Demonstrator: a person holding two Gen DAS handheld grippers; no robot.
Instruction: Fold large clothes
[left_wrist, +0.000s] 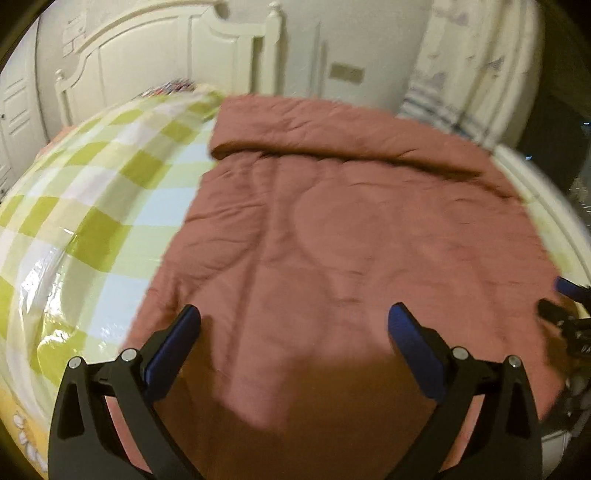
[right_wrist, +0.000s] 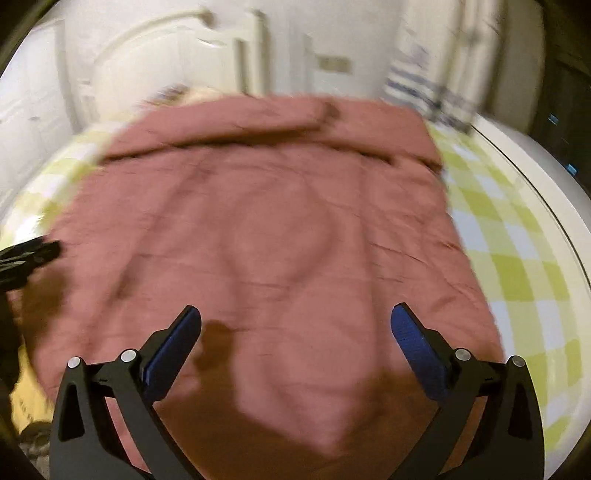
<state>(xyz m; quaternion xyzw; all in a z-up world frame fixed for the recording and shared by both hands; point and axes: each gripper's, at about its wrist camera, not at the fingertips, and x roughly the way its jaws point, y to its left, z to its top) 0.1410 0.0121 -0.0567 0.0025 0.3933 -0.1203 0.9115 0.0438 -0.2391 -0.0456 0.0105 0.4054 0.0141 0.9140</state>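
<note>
A dusty-pink quilted cover (left_wrist: 351, 229) lay spread flat over a bed dressed in a green-and-white checked sheet (left_wrist: 96, 192), filling the centre and right of the left wrist view and most of the middle of the right wrist view. Its far end was turned back on itself in a thick rolled band (left_wrist: 332, 129) running across the upper part of both frames.

The left gripper (left_wrist: 293, 317) stood at the bottom centre of its own frame, its blue-padded fingers (left_wrist: 173, 354) spread wide apart with nothing between them — only the pink fabric below. The right gripper (right_wrist: 295, 317) was likewise released, its blue pads (right_wrist: 417, 354) wide apart above the near part of the cover. Each tool also showed in the other's view: the right one at the right edge of the left frame, the left one at the left edge of the right frame.

A cream headboard (left_wrist: 155, 55) rose in the upper left, and a pale striped curtain (right_wrist: 424, 88) hung in the upper right — both blurred.
</note>
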